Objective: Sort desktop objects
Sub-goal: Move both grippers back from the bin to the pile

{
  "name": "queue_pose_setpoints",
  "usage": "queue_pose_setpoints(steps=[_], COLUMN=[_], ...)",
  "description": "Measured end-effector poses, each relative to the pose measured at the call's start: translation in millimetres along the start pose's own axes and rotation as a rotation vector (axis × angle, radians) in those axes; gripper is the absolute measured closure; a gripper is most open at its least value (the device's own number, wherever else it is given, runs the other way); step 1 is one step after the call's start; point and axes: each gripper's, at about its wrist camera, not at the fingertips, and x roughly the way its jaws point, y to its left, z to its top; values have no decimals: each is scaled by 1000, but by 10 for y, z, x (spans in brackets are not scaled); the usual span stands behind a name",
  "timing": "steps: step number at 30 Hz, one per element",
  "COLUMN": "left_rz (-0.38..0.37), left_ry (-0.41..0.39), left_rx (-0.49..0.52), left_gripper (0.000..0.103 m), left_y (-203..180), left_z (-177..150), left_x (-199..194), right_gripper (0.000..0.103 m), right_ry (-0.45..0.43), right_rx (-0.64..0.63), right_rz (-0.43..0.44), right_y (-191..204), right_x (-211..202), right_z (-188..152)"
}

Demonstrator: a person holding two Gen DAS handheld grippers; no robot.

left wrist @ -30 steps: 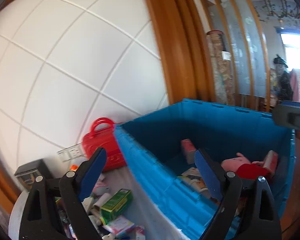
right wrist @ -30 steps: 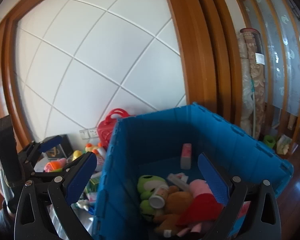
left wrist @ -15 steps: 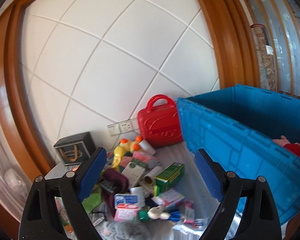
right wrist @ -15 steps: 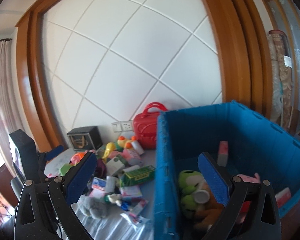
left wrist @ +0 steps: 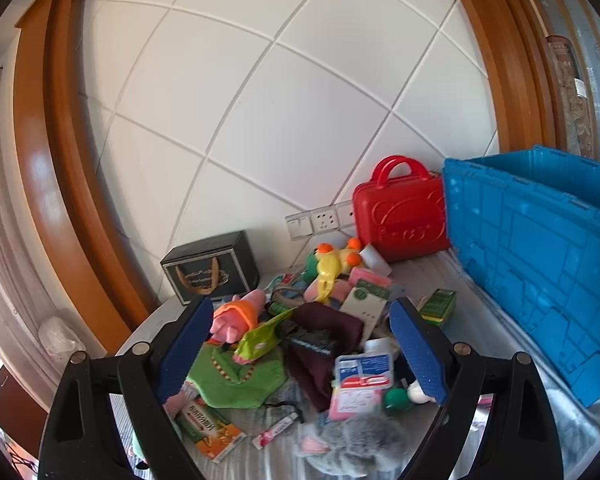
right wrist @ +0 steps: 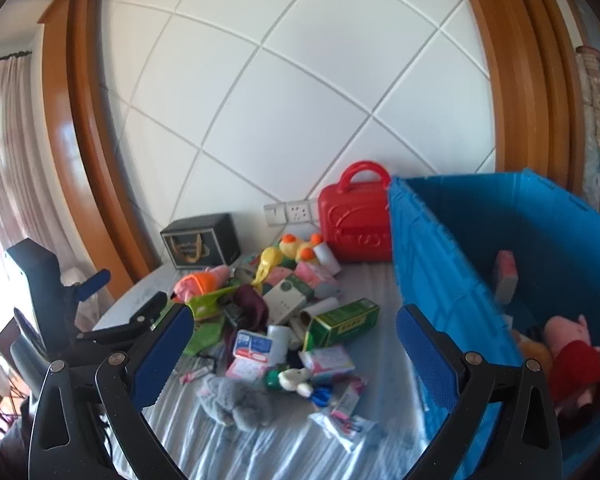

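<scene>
1. Blue-padded fingers [left wrist: 184, 344] of the left gripper [left wrist: 300, 344] stand wide apart with nothing between them, above the heap of desktop objects [left wrist: 312, 332] on the table [left wrist: 472, 312].
2. Right gripper [right wrist: 296, 352] is likewise spread and empty, its fingers [right wrist: 162, 354] framing the same heap from a little further back.
3. My judgement: the step in hand is choosing and reaching for the next item. Pick something lying on top and apart, such as the green box [right wrist: 342, 322] just ahead of the right fingers or the grey plush [right wrist: 236, 398] nearest them, rather than digging into the tangle.
4. Come down squarely over the item's narrow side, so neighbours are not dragged along.
5. Beyond the heap stand a dark box [left wrist: 212, 266] and a closed red case [left wrist: 402, 216]; what they hold is hidden.
6. Right of the fingers, the blue crate [right wrist: 436, 264] is open and already holds a pink pig plush [right wrist: 568, 336], a small pink-and-grey packet [right wrist: 506, 278] and other toys, partly hidden.
</scene>
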Motion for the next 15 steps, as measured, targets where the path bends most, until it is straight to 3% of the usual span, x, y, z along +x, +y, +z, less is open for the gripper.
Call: queue_pose_setpoints(steps=[3, 10, 15], left_rz=[16, 50, 93], left_ry=[13, 81, 146], left_rx=[10, -2, -42], left_gripper=[12, 12, 12], left_y=[265, 767, 1015], left_z=[-149, -606, -897], left_x=[106, 378, 502], right_gripper=[0, 0, 0], right_ry=[22, 178, 311], right_rx=[0, -19, -143], right_rz=[2, 54, 190], right_y=[167, 551, 849], right_x=[158, 780, 1377], right_z=[-81, -548, -903])
